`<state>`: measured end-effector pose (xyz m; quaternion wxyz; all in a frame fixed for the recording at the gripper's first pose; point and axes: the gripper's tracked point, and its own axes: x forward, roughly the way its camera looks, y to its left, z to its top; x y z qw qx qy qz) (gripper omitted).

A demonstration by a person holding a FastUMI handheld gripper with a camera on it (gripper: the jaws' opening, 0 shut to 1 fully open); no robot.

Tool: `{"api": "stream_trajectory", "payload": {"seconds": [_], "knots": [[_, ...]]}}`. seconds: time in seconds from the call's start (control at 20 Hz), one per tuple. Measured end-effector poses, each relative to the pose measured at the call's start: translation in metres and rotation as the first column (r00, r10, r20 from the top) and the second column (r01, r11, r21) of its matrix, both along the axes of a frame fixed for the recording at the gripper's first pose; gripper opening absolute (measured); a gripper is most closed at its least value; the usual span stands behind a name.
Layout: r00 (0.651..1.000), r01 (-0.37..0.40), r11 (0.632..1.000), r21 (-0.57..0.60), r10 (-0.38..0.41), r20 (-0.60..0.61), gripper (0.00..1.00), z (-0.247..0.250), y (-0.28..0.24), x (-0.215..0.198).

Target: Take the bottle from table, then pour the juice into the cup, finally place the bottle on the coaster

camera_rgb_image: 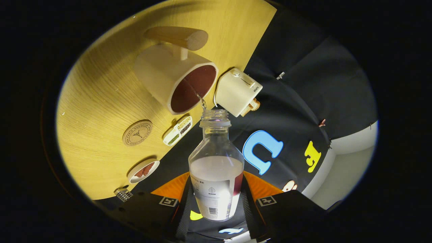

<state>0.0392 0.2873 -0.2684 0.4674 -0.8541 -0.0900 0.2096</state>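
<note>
The tongs point(216, 199) were closed on the bottle point(216, 168), one finger pressed to each side of its labelled lower body. The bottle was uncapped and tipped hard over, its long axis running straight ahead from the tongs toward the cup point(179, 79), with the open mouth just short of the cup's rim. A thin dark stream ran from the mouth into the cup, which already held dark juice; a little dark juice showed low in the bottle near one finger. Pouring looked nearly done.

The coaster point(137, 132) lay flat on the counter point(101, 84), on the near side of the cup and off to one side of the bottle's axis, well apart from the mouth. The next move turned on that offset: the bottle would probably need righting first, then carrying sideways from the cup to the coaster, base down. A small tray point(178, 131) lay between the coaster and the bottle's neck, so the path might have to pass over it.
</note>
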Motion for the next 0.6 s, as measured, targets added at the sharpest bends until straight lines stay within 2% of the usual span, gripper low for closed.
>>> {"api": "stream_trajectory", "payload": {"seconds": [0.15,0.6], "knots": [[0.999,-0.044,0.999,-0.017,0.045,0.011,0.7,0.0031,0.0062,-0.0008],[0.999,-0.042,0.999,-0.027,0.042,-0.004,0.7,-0.0006,0.0083,0.0031]]}}
